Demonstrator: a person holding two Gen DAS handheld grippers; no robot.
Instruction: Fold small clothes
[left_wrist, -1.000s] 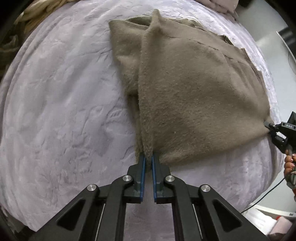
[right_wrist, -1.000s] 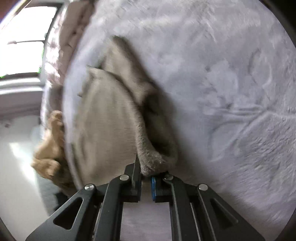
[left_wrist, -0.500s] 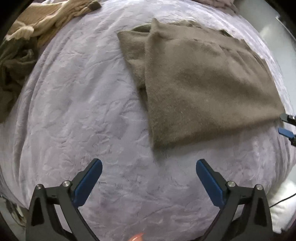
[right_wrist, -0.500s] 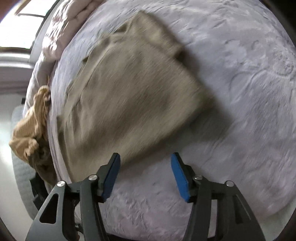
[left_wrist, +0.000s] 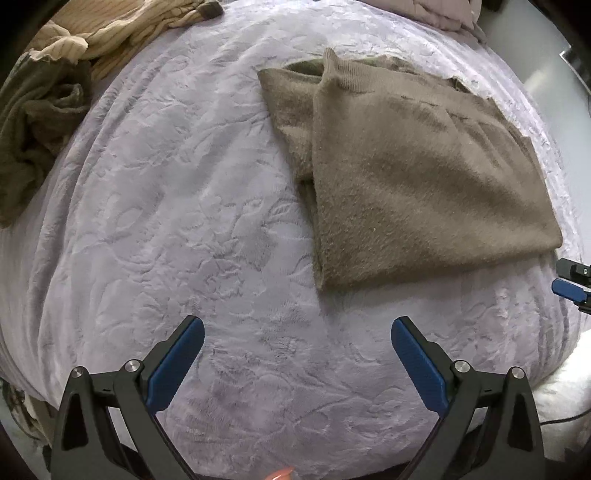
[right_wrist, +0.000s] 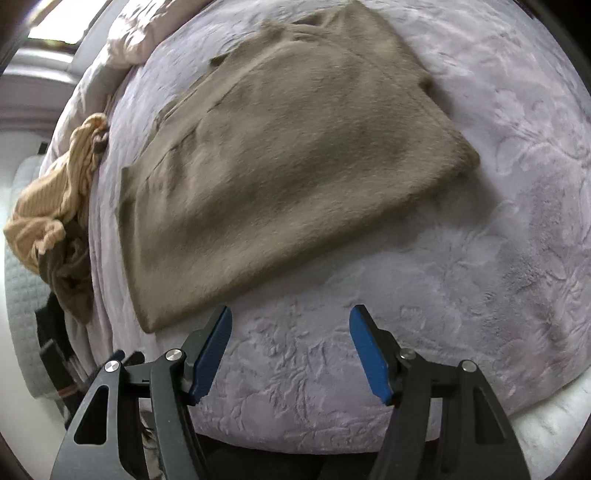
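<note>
Garment: folded taupe knit sweater (left_wrist: 417, 177) lies flat on the lavender embossed bedspread (left_wrist: 184, 221); a narrower under-layer shows along its left edge in the left wrist view.
Garment position: toward the far right part of the bed in the left wrist view; ahead and left of the tongs in the right wrist view.
Left tongs (left_wrist: 297, 363): jaws wide apart, nothing between them; they have just been opening. Blue pads (left_wrist: 173, 363) sit over bare bedspread, near the sweater's front edge but clear of it.
Right tongs (right_wrist: 291, 350): jaws apart, narrower than the left, and have just been opening further; nothing is held. Left pad stands just beside the sweater's near edge; whether it touches cannot be told.
Other clothing: tan ribbed garment (left_wrist: 122, 26) and dark olive garment (left_wrist: 33, 122) lie bunched at the bed's far left.
</note>
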